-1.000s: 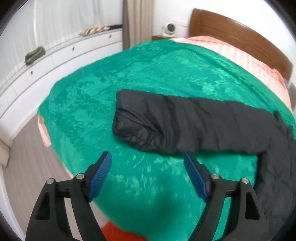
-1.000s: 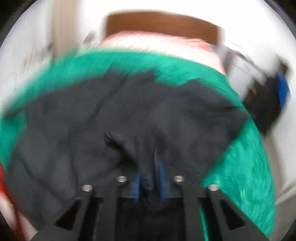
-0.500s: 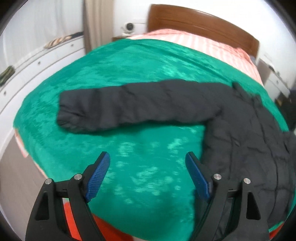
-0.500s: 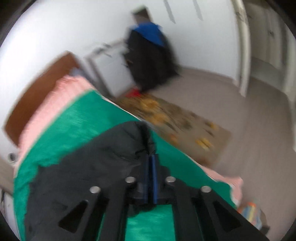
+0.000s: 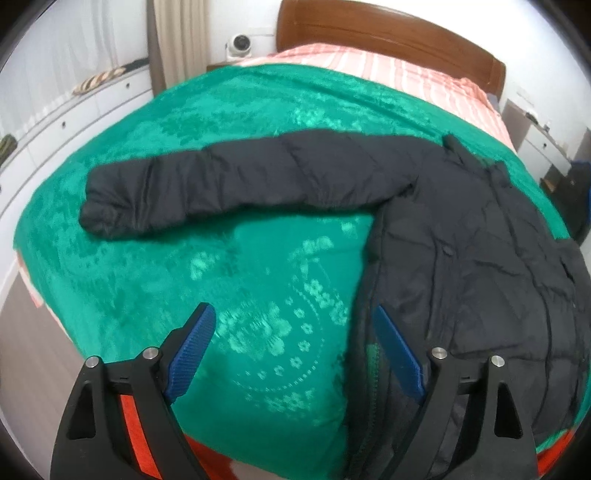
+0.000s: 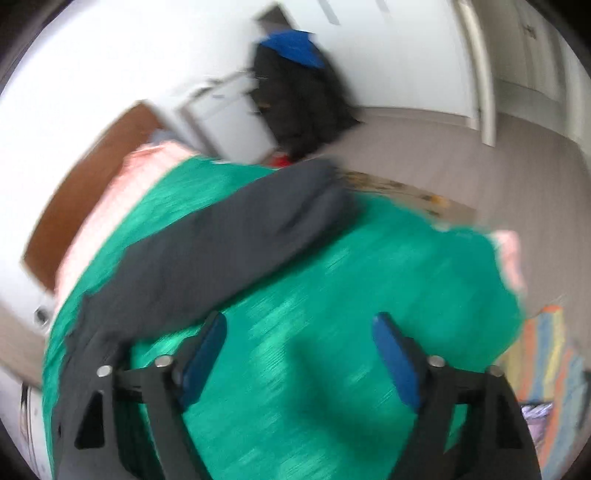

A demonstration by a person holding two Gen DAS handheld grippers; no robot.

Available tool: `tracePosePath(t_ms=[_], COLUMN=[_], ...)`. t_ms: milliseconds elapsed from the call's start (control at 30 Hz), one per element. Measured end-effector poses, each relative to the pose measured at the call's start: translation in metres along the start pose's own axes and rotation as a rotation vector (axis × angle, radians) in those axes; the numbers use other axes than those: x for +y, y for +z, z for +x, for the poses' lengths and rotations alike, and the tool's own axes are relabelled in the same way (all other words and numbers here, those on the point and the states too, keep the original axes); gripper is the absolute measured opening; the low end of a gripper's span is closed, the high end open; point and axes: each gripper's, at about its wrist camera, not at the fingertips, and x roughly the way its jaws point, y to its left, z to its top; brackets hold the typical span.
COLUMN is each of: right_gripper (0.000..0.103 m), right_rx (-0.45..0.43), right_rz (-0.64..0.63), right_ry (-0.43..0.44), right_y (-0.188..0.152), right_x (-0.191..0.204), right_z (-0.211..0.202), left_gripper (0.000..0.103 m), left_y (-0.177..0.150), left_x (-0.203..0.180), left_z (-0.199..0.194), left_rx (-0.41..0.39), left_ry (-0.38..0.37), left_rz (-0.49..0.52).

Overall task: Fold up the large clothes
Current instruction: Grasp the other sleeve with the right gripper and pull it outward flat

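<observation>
Right gripper (image 6: 299, 354) releasing sleeve (image 6: 236, 240), jaws now wide. Left gripper (image 5: 295, 347) wide, hovering beside jacket (image 5: 480, 258) lying spread on green blanket (image 5: 221, 277). Next: grip hem edge firmly, fold evenly.

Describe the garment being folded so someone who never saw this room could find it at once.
Start at the bed with the brown wooden headboard, covered by a green floral blanket. Flat on that blanket lies a black puffer jacket, one sleeve stretched straight out sideways. It is the only dark, quilted thing on the bed; everything around it is green or pink-striped.
</observation>
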Motion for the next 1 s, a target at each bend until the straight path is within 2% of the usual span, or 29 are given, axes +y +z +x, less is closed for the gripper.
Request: tracePosePath(t_ms=[100, 200, 300, 333, 467, 533, 667, 700, 733, 767, 800, 867, 967, 1000], right_gripper=[0.081, 0.081, 0.081, 0.081, 0.081, 0.081, 0.081, 0.073, 0.038, 0.016, 0.011, 0.01, 0.009, 0.013], right_rx=[0.045, 0.055, 0.035, 0.041, 0.092, 0.112, 0.1, 0.118, 0.106, 0.066, 0.023, -0.012, 0.01, -0.002], right_rz=[-0.022, -0.02, 0.011, 0.049, 0.248, 0.354, 0.441, 0.45, 0.454, 0.431, 0.418, 0.391, 0.309, 0.274], right_ry=[0.122, 0.209, 0.254, 0.268, 0.235, 0.252, 0.304, 0.313, 0.266, 0.118, 0.021, -0.084, -0.152, -0.163], right_y=[-0.042, -0.048, -0.022, -0.008, 0.026, 0.04, 0.063, 0.067, 0.07, 0.071, 0.07, 0.062, 0.055, 0.056], right_x=[0.035, 0.05, 0.045, 0.036, -0.001, -0.021, -0.026, -0.024, -0.024, -0.023, -0.023, -0.017, -0.007, -0.001], right_z=[0.005, 0.013, 0.026, 0.035, 0.071, 0.088, 0.107, 0.114, 0.117, 0.11, 0.103, 0.101, 0.111, 0.108], left_gripper=[0.089, 0.089, 0.091, 0.091, 0.091, 0.091, 0.091, 0.091, 0.091, 0.091, 0.091, 0.091, 0.091, 0.091], left_y=[0.0, 0.003, 0.002, 0.001, -0.007, -0.011, -0.018, -0.019, -0.019, -0.02, -0.021, -0.022, -0.024, -0.024], left_x=[-0.008, -0.007, 0.001, 0.004, 0.013, 0.015, 0.012, 0.011, 0.01, 0.008, 0.007, 0.005, 0.006, 0.008], left_z=[0.003, -0.006, -0.013, -0.012, -0.007, -0.004, 0.005, 0.007, 0.007, 0.006, 0.005, 0.0, -0.002, -0.001], left_rx=[0.016, -0.013, -0.037, -0.037, -0.014, -0.007, 0.024, 0.031, 0.037, 0.038, 0.038, 0.025, 0.014, 0.016], left_ry=[0.016, 0.025, 0.036, 0.044, 0.057, 0.057, 0.061, 0.058, 0.055, 0.056, 0.059, 0.071, 0.09, 0.093], left_rz=[0.007, 0.005, -0.013, -0.017, -0.034, -0.039, -0.033, -0.032, -0.028, -0.022, -0.014, 0.007, 0.026, 0.027])
